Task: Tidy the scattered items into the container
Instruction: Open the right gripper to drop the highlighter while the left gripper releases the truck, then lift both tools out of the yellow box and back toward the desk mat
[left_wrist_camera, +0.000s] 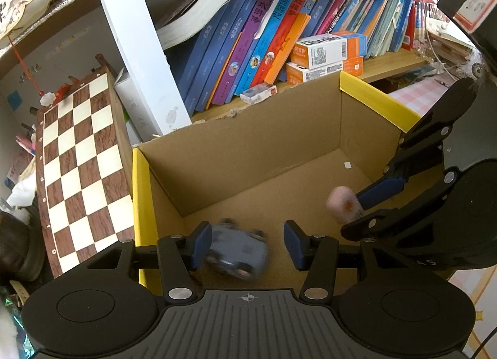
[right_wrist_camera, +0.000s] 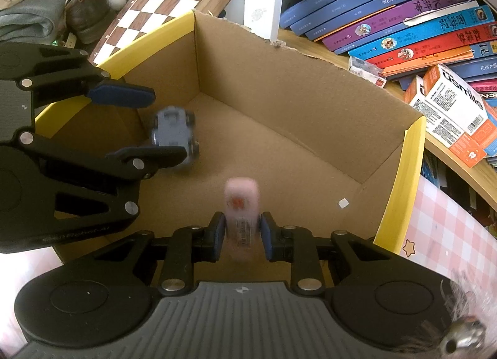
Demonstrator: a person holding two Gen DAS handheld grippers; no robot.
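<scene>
An open cardboard box (left_wrist_camera: 257, 129) with yellow-edged flaps fills both views. My left gripper (left_wrist_camera: 248, 244) hangs open over its left end. A blurred grey toy car (left_wrist_camera: 237, 250) is between its fingers, against the left pad and apart from the right one. In the right wrist view the car (right_wrist_camera: 175, 138) shows below the left gripper (right_wrist_camera: 167, 123), inside the box (right_wrist_camera: 279, 88). My right gripper (right_wrist_camera: 242, 234) is shut on a small pale pink packet (right_wrist_camera: 242, 213) with a red mark, also blurred. The packet (left_wrist_camera: 343, 203) sticks out past the right gripper (left_wrist_camera: 351, 213) above the box floor.
A chessboard (left_wrist_camera: 80, 166) leans against the box's left side. Behind the box, a wooden shelf holds slanted books (left_wrist_camera: 264, 39) and small orange-and-white cartons (left_wrist_camera: 326, 51). A pink checked cloth (right_wrist_camera: 447, 234) covers the table on the right. Folded cloth and a bag (right_wrist_camera: 87, 8) lie at far left.
</scene>
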